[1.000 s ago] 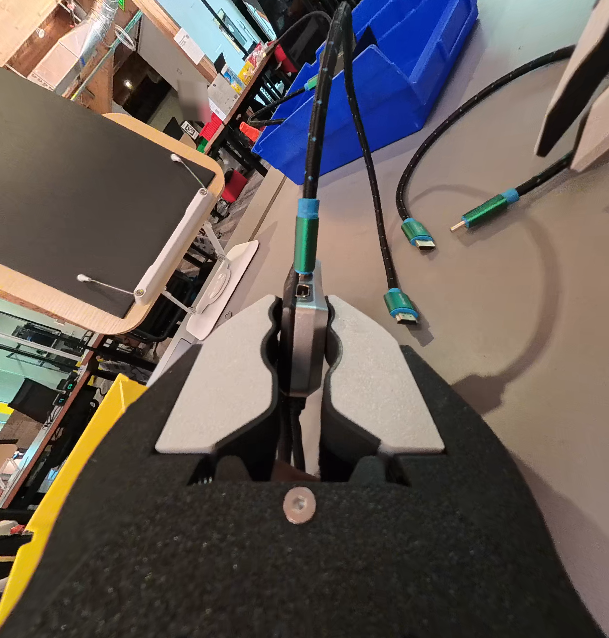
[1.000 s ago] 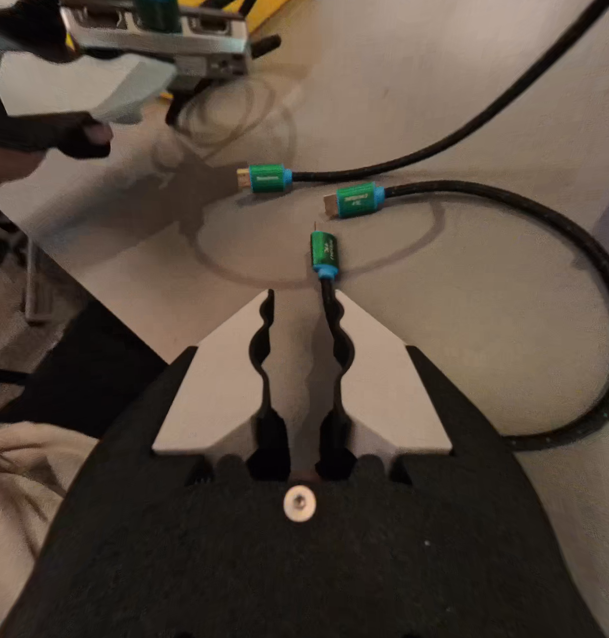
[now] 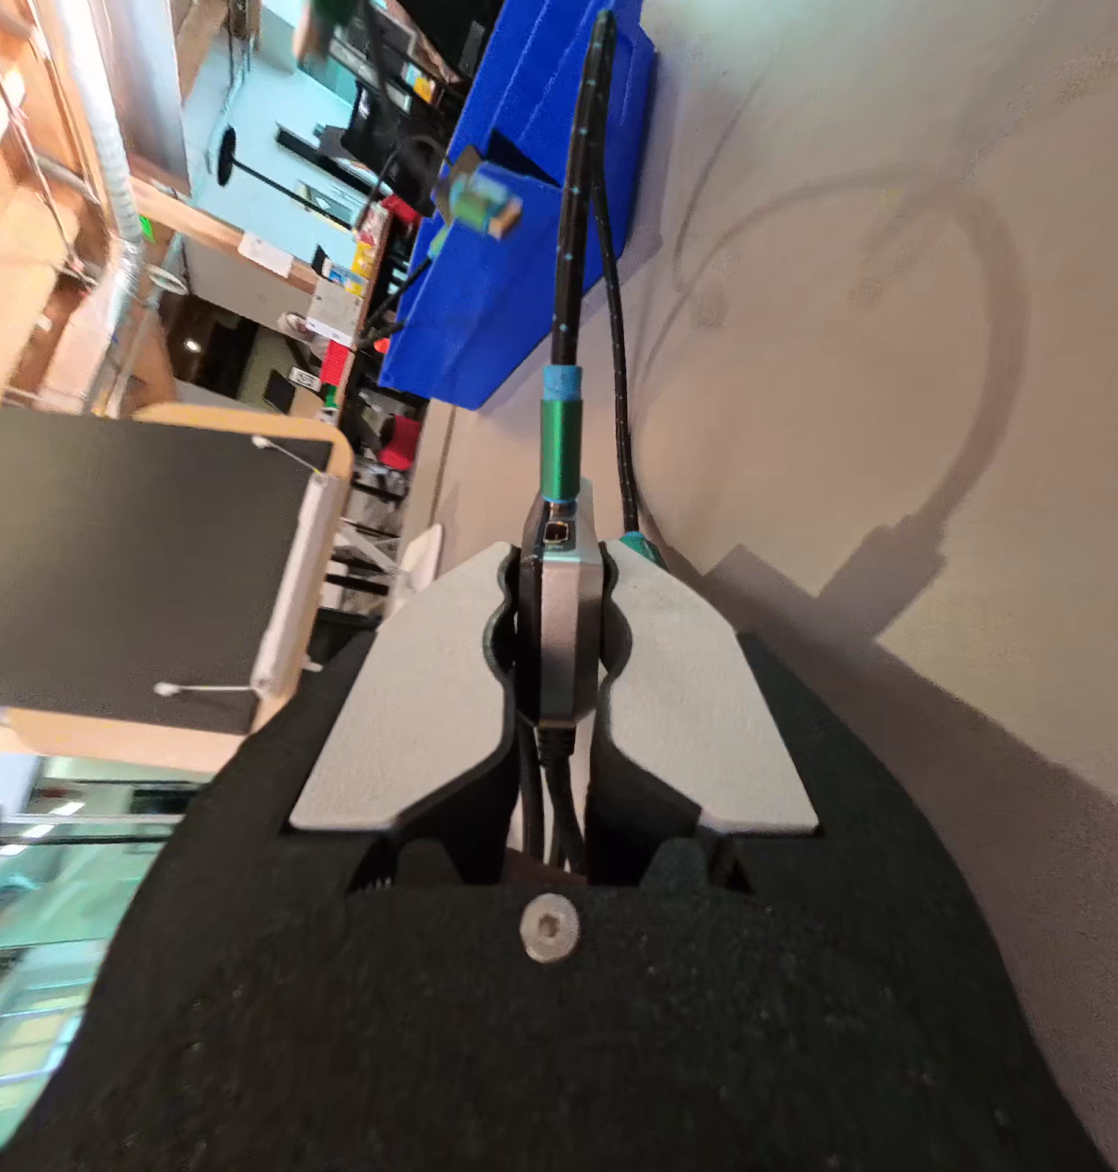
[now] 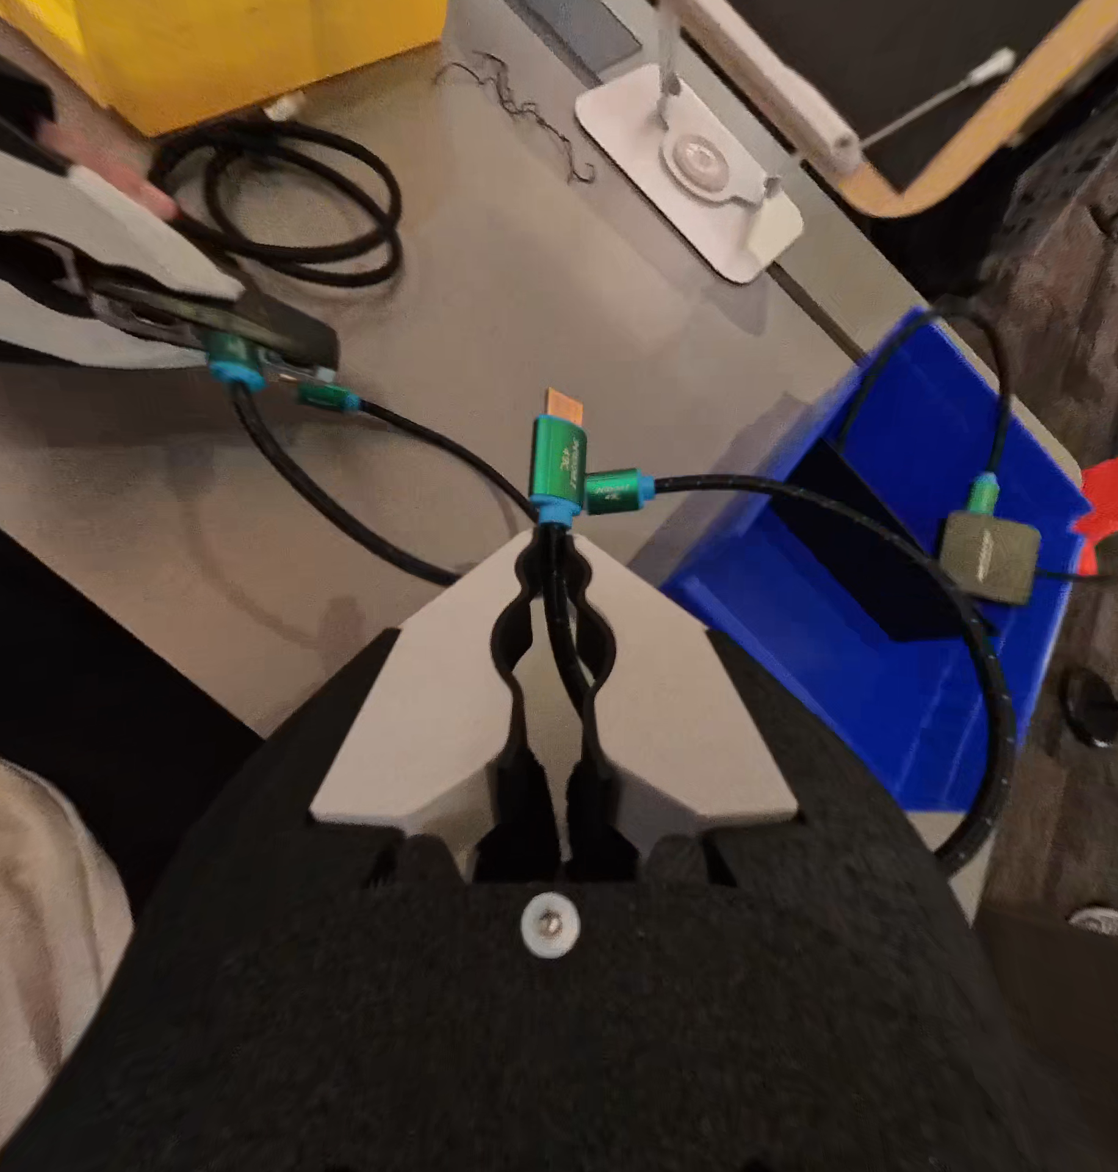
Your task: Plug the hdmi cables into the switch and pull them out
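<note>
My left gripper (image 3: 556,558) is shut on the grey HDMI switch (image 3: 559,634), held edge-on. One green HDMI plug (image 3: 559,453) sits in its top port. A second green plug (image 3: 639,548) peeks out behind the right finger. My right gripper (image 4: 553,545) is shut on a black braided cable just behind its green plug (image 4: 559,466), held above the table with the gold tip pointing away. In the right wrist view the left gripper (image 4: 100,298) holds the switch (image 4: 277,336) at upper left, with a plug (image 4: 233,358) in it and a loose plug (image 4: 325,396) beside it.
Another green plug (image 4: 617,491) shows just right of the held one. A blue bin (image 4: 924,634) at the table edge holds a small grey box (image 4: 987,564) with a cable in it. A yellow bin (image 4: 227,51), a coiled black cable (image 4: 290,203) and a white stand base (image 4: 689,165) lie farther back. The left gripper's tips are roughly 20 centimeters from the right gripper's.
My right gripper has closed on the cable it straddled and lifted its plug off the table. My left gripper still holds the switch, and its view has swung round.
</note>
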Motion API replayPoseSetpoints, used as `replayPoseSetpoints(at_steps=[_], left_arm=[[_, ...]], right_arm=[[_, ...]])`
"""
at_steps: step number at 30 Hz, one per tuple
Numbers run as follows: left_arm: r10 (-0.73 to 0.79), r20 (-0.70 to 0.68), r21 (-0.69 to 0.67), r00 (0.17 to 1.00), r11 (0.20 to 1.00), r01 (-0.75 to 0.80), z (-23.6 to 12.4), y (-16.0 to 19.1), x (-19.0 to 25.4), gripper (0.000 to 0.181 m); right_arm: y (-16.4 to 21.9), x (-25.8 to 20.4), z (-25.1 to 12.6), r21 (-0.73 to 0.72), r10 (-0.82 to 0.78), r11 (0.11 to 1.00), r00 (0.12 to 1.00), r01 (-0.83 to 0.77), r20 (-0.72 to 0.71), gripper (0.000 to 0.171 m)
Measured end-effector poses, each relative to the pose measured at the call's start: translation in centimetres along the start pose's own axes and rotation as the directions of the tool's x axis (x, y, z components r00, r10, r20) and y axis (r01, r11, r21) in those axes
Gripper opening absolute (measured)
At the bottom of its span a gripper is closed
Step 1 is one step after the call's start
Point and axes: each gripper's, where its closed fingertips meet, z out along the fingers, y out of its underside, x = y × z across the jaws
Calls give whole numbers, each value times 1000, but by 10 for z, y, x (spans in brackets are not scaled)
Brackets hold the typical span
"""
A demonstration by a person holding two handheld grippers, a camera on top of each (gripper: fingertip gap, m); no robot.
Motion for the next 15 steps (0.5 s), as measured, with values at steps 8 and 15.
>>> replayPoseSetpoints(at_steps=[8, 15], left_arm=[[144, 84, -25, 986, 990, -142, 3, -14, 0, 21], [146, 70, -33, 987, 989, -144, 2, -10, 4, 21]], right_arm=[[3, -87, 78, -172, -250, 938, 932, 300, 263, 6], [7, -99, 83, -162, -354, 891, 872, 424, 338, 6]])
